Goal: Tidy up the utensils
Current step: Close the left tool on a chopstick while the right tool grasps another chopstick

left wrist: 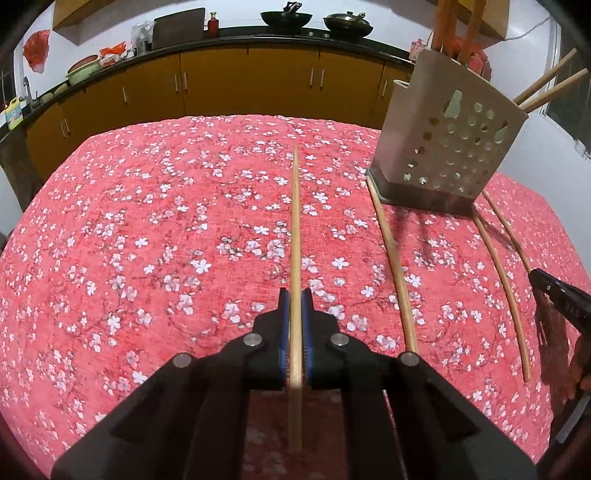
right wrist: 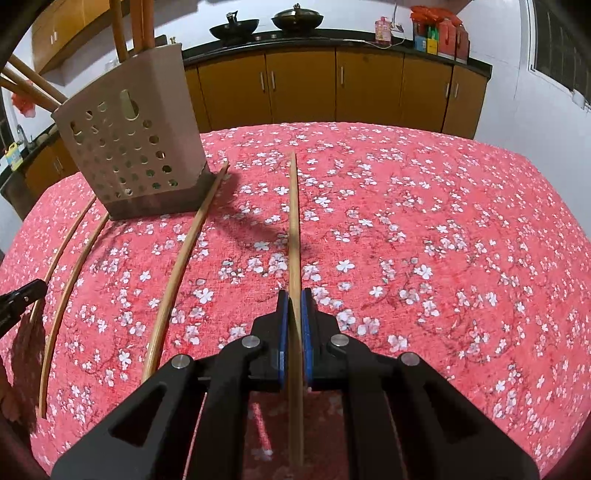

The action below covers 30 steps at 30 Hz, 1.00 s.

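My left gripper point(left wrist: 295, 295) is shut on a wooden chopstick point(left wrist: 295, 221) that points forward above the red floral tablecloth point(left wrist: 147, 221). My right gripper point(right wrist: 294, 295) is shut on another wooden chopstick point(right wrist: 293, 221), also pointing forward. A perforated beige utensil holder point(left wrist: 447, 147) stands at the right in the left wrist view and at the left in the right wrist view point(right wrist: 129, 147), with chopsticks and orange handles sticking out of it. Three loose chopsticks lie on the cloth by the holder point(left wrist: 393, 258) point(left wrist: 498, 273) point(left wrist: 508, 229).
Yellow kitchen cabinets point(left wrist: 240, 81) under a dark counter with two woks point(left wrist: 286, 18) run along the back. The other gripper's tip shows at the right edge of the left wrist view point(left wrist: 554, 291). The table's far edge lies just behind the holder.
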Each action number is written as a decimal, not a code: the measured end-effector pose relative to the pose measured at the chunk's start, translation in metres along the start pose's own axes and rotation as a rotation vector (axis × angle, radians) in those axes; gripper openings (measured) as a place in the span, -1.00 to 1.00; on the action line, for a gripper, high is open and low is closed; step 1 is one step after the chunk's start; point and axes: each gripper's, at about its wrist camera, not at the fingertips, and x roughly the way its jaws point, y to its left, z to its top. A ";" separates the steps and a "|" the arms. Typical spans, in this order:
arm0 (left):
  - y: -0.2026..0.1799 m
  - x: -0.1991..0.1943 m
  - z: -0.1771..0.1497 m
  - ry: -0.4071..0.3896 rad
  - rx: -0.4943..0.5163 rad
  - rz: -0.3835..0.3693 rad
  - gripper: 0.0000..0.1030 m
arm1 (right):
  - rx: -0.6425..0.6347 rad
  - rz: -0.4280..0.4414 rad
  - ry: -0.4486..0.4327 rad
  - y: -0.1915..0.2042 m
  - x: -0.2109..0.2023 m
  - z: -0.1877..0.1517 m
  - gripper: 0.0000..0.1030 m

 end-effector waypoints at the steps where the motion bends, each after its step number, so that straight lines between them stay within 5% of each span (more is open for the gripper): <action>1: 0.001 0.000 0.000 0.000 -0.003 -0.003 -0.82 | 0.001 0.001 0.000 -0.001 0.000 0.000 -0.84; 30: -0.001 -0.010 -0.007 0.002 0.013 0.001 -0.81 | 0.004 0.008 0.000 0.003 -0.006 -0.008 -0.83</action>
